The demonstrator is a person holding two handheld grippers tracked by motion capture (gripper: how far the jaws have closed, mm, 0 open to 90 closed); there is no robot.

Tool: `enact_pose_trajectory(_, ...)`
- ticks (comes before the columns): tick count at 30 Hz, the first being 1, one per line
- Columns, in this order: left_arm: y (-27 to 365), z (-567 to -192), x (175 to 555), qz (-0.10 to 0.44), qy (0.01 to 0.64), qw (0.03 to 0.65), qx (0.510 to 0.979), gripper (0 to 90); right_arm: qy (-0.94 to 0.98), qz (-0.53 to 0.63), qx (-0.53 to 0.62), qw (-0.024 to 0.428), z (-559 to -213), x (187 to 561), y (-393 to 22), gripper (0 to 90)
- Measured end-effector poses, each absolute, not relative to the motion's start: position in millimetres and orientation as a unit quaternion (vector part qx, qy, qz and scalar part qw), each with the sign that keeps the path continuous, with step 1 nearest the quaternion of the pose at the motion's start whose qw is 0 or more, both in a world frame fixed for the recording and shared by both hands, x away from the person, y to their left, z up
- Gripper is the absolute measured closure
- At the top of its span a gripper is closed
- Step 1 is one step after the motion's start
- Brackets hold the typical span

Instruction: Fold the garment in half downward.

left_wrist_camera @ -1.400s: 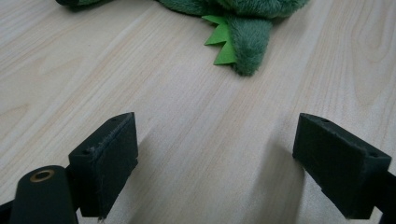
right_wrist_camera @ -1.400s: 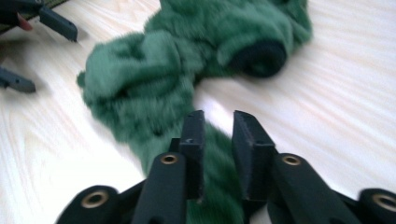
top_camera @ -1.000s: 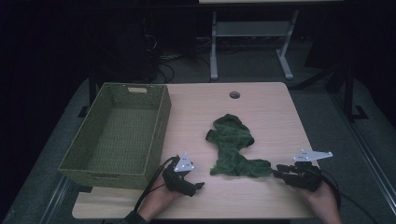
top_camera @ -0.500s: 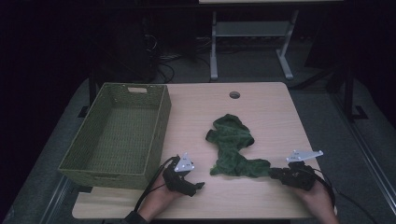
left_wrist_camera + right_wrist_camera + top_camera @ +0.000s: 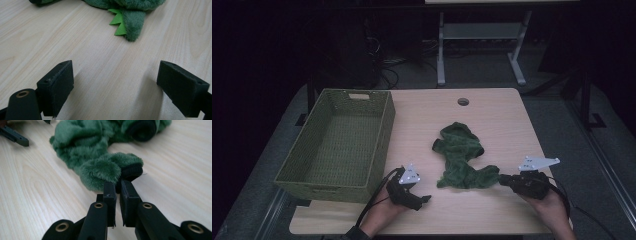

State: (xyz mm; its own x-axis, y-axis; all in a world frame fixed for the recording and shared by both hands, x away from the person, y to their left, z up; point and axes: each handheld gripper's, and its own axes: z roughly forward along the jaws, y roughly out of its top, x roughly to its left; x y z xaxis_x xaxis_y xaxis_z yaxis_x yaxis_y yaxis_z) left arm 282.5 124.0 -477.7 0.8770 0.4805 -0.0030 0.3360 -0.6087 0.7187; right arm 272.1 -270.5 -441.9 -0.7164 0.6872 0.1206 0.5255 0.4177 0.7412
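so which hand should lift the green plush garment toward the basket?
Right. The right gripper has just closed its jaws onto the near end of the green plush garment. The left gripper stands open over bare table, short of the garment, though nearer the basket.

A woven green basket stands on the pale wooden table, just to the left of the left gripper and a little farther back, its near corner close to that gripper. The table has a small round hole near its far edge, well ahead of both grippers. Beyond the table, on the dark floor, stands a grey metal frame, with cables lying to its left.
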Motion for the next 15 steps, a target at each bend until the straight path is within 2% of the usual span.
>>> enact_pose_trajectory(15,123.0,-477.9,282.5,0.096,0.229,0.38,0.891,13.4,0.848,0.422,0.297,0.118,-424.2,290.3,-227.4,83.2)
